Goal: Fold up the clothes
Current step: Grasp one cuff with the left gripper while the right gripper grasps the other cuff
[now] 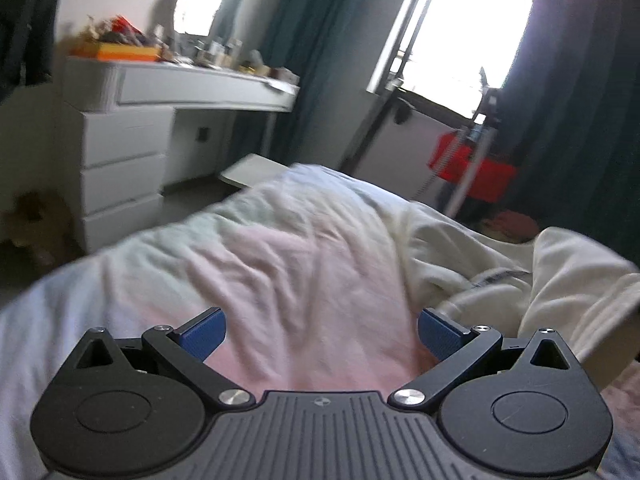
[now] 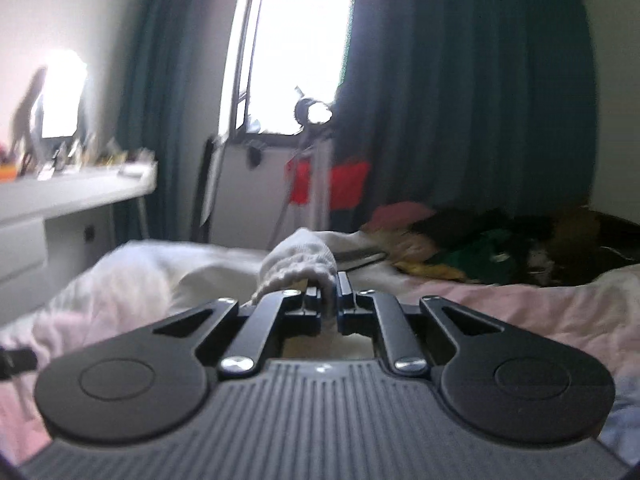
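The left gripper (image 1: 322, 334) hangs over the bed (image 1: 60, 320) with its blue-padded fingers (image 1: 202, 334) spread wide and nothing between them. Beneath it lies rumpled pale pink and white bedding, and just to its right a cream garment (image 1: 500, 268) lies crumpled on the bed, a striped label showing at its neck. The right gripper (image 2: 329, 292) has its fingers (image 2: 344, 284) drawn close, pinching a ribbed cream fold of the garment (image 2: 298, 262), which bunches up above the fingertips. Farther right on the bed sits a pile of dark, green and yellow clothes (image 2: 480, 248). A white worktop (image 1: 192, 84) with drawers stands at the left, cluttered with small items, near teal curtains (image 2: 460, 100) and a bright window (image 1: 468, 32)
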Available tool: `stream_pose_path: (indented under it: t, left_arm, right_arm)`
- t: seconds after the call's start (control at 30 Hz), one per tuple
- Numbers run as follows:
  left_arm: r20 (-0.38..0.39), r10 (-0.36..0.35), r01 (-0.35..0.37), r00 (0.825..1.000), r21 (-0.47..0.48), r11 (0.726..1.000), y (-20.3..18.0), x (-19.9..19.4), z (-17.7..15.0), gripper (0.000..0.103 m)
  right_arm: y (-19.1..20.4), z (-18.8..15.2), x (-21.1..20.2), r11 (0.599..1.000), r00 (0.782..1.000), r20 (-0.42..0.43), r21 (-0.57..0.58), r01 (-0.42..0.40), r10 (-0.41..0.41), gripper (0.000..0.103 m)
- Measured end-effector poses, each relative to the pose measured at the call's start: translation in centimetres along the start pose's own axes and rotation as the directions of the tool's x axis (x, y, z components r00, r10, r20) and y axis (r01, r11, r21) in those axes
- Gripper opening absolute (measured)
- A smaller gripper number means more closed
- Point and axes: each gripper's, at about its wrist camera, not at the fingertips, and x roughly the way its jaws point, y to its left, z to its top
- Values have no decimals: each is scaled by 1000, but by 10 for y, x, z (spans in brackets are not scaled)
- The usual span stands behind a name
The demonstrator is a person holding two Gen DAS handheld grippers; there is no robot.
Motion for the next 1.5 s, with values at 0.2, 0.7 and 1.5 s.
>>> stream_pose_path:
  t: [0.2,0.7,1.5]
  left_arm:
    - [-23,-187,187,982,-8,982,-13,-18,-11,103]
    - [-264,-407,429,875,31,903,-74,-9,-60,100]
    - [-369,-500,481,783,-149,864,-105,77,-99,28]
  right_arm:
    - [-127,3,-53,975,991,-51,180,128,-121,9]
    - [-277,-72,-74,774,898,-380,628,76,220,31]
    - [-309,-132,28,483,851,-280,875,35,445,50]
